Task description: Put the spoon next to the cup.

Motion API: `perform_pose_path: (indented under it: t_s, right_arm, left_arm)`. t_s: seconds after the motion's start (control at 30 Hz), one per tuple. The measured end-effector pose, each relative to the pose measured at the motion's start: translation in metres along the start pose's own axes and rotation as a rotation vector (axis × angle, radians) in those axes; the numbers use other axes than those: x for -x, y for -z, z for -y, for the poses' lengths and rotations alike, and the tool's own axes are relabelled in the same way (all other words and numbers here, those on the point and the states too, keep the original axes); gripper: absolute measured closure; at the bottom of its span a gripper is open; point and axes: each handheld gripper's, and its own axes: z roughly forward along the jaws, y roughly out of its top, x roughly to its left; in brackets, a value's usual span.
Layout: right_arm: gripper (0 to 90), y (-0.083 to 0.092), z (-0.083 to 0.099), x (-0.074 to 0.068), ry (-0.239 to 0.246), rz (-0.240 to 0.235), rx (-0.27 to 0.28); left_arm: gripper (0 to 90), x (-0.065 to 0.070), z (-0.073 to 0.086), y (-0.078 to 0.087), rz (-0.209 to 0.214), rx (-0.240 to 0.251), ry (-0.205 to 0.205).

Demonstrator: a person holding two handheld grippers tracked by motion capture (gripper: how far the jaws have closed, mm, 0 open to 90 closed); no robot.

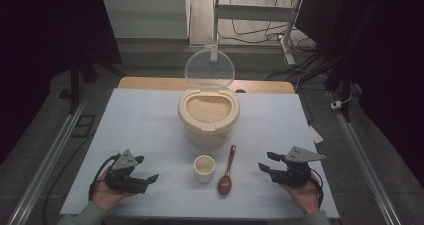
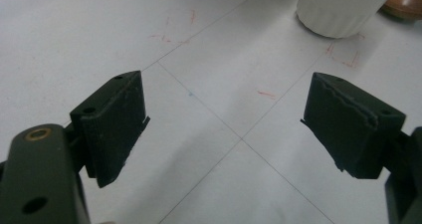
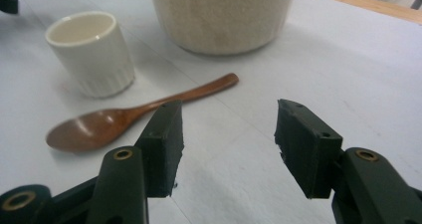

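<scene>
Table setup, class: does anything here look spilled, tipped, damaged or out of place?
Nothing stands out. The rice container stands upright with its lid raised, the small cup is upright, and the wooden spoon lies beside it on the table; no spilled grains show.

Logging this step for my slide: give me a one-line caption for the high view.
Both open tools, left and right, flank the cup and wooden spoon before the open grain container.

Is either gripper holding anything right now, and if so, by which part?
Nothing is held. The left gripper and right gripper both stand open over bare table; the wooden spoon lies untouched beside the cup.
</scene>
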Motion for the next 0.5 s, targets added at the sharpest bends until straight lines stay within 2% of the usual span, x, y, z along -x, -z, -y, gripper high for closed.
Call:
perform_pose_path:
  t_s: [0.5]
  right_arm:
    - [44.3,0.0023,0.0028,0.0019,0.010,0.015,-0.008]
  left_arm:
    - [16.6,0.0003,0.0002,-0.0006,0.002,-0.002,-0.003]
